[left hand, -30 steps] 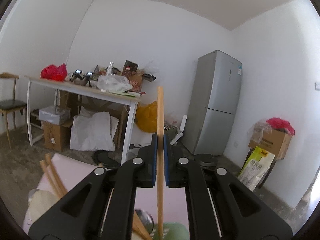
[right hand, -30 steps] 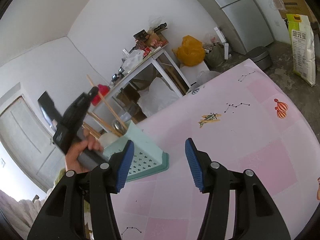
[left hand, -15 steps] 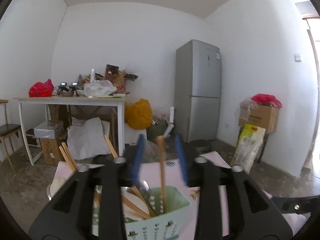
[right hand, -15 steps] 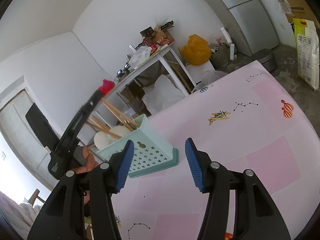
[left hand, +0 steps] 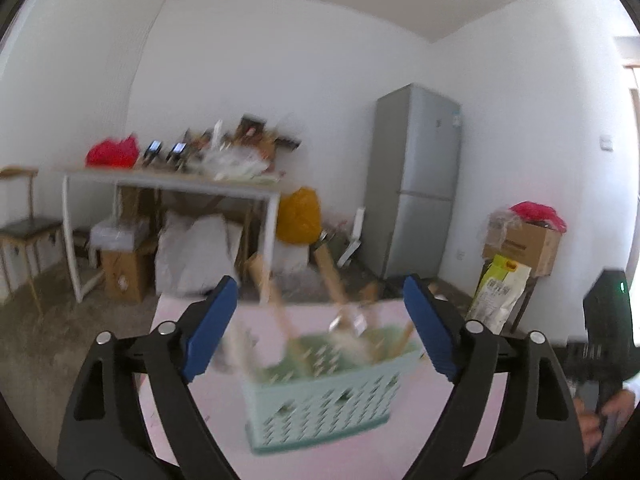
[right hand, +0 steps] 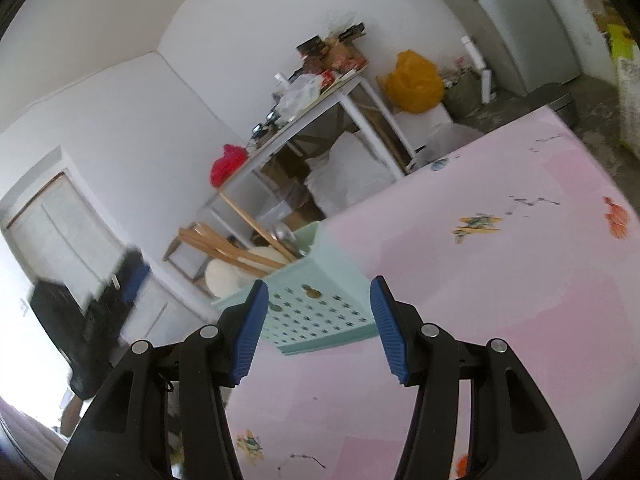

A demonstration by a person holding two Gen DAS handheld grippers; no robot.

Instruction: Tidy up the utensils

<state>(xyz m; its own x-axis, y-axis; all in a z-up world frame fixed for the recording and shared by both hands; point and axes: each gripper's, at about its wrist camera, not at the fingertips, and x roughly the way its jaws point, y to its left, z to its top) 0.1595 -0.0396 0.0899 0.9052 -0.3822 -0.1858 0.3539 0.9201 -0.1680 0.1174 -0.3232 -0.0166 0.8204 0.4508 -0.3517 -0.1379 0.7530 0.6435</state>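
Pink tablecloth [right hand: 500, 280]; mint basket [right hand: 316, 300] holds chopsticks [right hand: 248, 216]; both grippers empty.

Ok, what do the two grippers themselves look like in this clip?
Both match: the left gripper and right gripper have matte black plastic arms with triangular cut-outs and round silver pivot screws, each finger tipped with a blue ribbed pad. No cables or markings show. Of the person, only a blurred hand shows.
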